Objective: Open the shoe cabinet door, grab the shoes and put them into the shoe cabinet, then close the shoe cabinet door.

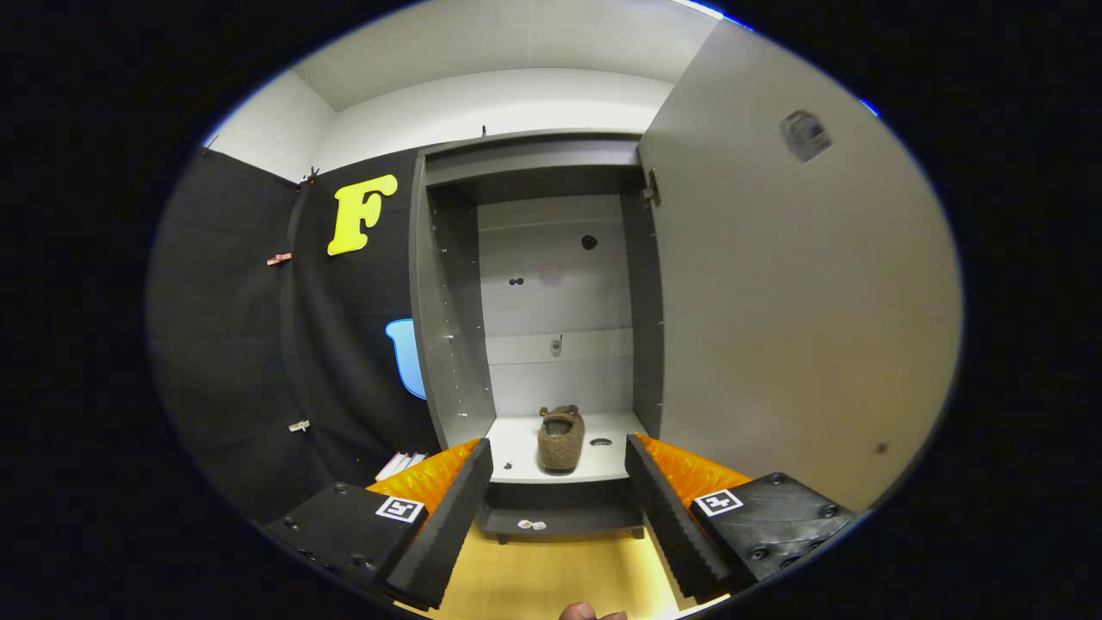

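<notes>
Since the shoe [560, 437] already rests on the bottom shelf [516, 448] of the cabinet [448, 344], its long axis running front to back with what seems to be the opening toward the rear, the next move turns on the door [775, 327]. That door stands swung wide on the right, hinged just beside the shelf, nearer the right finger than the left. The tongs [560, 499] hang spread and hold nothing, well short of the shoe, which lies straight ahead beyond the gap. Closing likely means reaching right to the door's free edge, over the wooden floor [551, 568].
</notes>
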`<move>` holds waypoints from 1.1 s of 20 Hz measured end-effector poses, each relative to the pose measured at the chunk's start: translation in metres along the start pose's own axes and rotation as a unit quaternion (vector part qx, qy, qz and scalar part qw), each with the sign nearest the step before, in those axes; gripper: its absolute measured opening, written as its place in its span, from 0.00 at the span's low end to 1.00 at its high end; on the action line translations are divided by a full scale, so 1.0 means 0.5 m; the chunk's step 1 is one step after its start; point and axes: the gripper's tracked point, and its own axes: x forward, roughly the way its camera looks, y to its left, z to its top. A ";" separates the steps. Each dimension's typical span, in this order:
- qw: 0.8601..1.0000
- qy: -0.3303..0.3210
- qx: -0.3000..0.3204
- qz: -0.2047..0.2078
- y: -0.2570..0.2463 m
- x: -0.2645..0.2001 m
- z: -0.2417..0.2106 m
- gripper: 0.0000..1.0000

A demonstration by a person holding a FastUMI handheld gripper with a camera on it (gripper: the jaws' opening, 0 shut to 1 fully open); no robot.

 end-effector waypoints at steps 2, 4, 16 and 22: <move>1.000 -0.011 -0.003 -0.001 -0.016 -0.068 0.009 0.98; 1.000 -0.026 -0.007 -0.013 -0.046 -0.124 0.009 0.98; 0.989 -0.020 0.019 -0.149 -0.437 -0.263 0.009 0.97; 0.993 0.017 0.040 -0.111 -0.534 -0.182 -0.025 0.98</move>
